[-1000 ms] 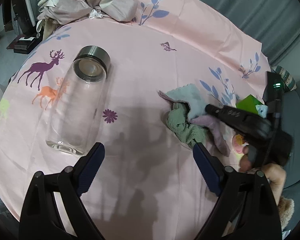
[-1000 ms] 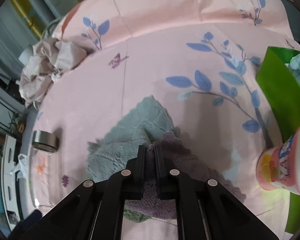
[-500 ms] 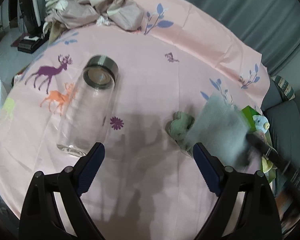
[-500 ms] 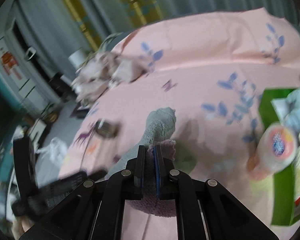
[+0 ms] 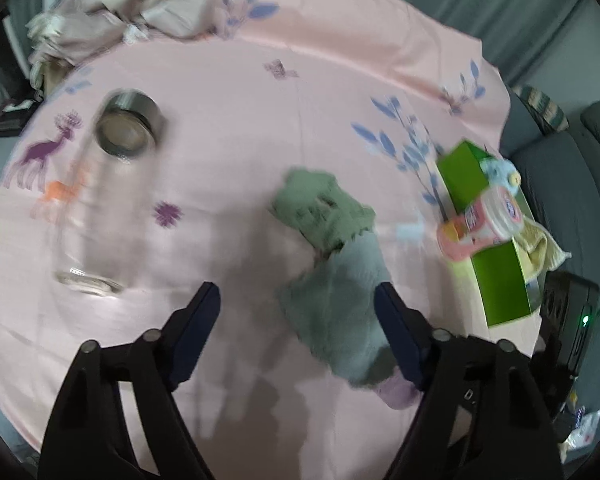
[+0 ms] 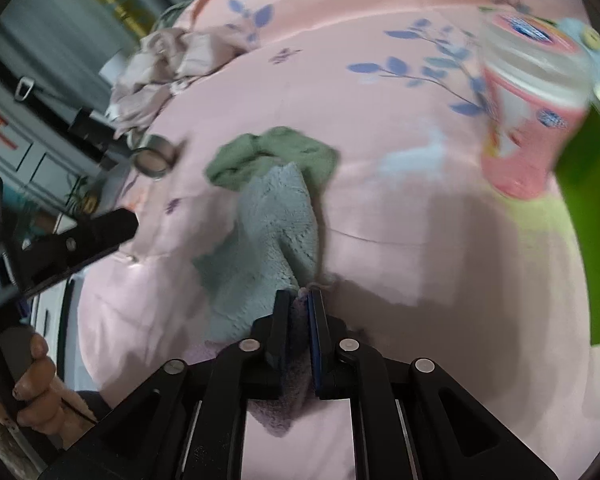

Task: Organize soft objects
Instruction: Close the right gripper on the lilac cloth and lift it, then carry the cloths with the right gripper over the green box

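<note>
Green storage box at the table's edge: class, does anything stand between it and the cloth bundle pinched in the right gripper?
Yes. A pink plastic bottle stands in front of the green storage box, between it and the grey-blue fleece cloth that the right gripper pinches. The pink tablecloth in between shows nothing else.

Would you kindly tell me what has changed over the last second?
The right gripper, shut on the cloths, has dragged them toward the near edge, stretching them out. The left gripper, its jaws closing, now straddles them. The glass bottle and green box stayed put.
</note>
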